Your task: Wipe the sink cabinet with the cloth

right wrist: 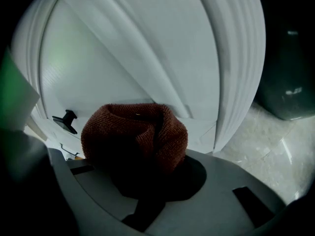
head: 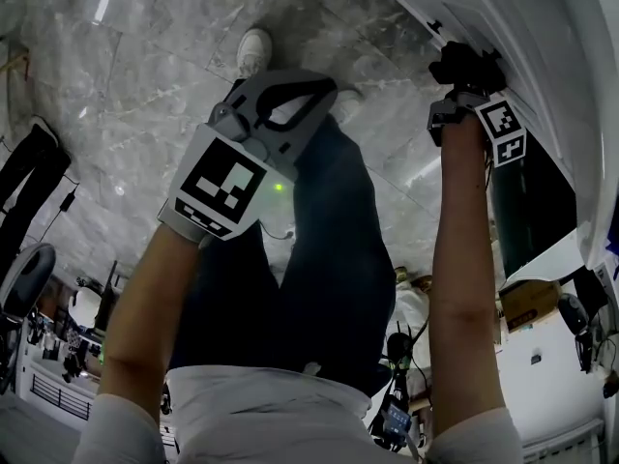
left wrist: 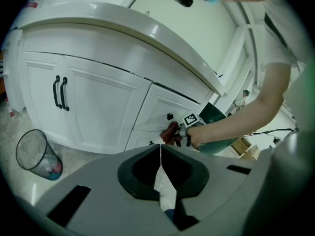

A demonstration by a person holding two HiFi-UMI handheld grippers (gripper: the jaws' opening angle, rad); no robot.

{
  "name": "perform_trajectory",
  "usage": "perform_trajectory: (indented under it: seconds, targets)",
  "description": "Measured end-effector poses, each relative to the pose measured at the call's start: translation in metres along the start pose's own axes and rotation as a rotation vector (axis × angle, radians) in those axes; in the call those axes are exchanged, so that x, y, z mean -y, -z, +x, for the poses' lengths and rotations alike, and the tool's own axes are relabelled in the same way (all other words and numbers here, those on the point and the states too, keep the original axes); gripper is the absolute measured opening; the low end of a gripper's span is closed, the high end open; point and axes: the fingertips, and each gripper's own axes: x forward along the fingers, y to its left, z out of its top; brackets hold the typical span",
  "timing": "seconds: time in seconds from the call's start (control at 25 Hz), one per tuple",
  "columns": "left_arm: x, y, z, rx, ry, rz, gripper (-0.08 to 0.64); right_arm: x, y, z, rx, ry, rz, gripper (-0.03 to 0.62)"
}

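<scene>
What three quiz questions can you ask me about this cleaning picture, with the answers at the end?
1. True or false: the right gripper holds a reddish-brown cloth.
2. In the left gripper view, what stands on the floor beside the white cabinet? A) a mesh bin B) a chair C) a ladder
3. Fill the gap: the left gripper has its fingers ___, with nothing between them.

Key: 1 true; 2 A; 3 shut.
</scene>
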Motion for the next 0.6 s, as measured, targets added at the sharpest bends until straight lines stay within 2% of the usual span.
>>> perform_trajectory:
  seconds: [0.28,0.6]
  targets:
    - [0.022,-0.006,0.006,0.001,0.021,0.018,0.012,0.011,-0.020,-0.028,0.008,0.006,0.012,0.043]
    - [0.030,-0.004,0.004,-0.018,0.078,0.060,0.012,-0.017,-0.039,-0.057,0.066,-0.044,0.032,0.043]
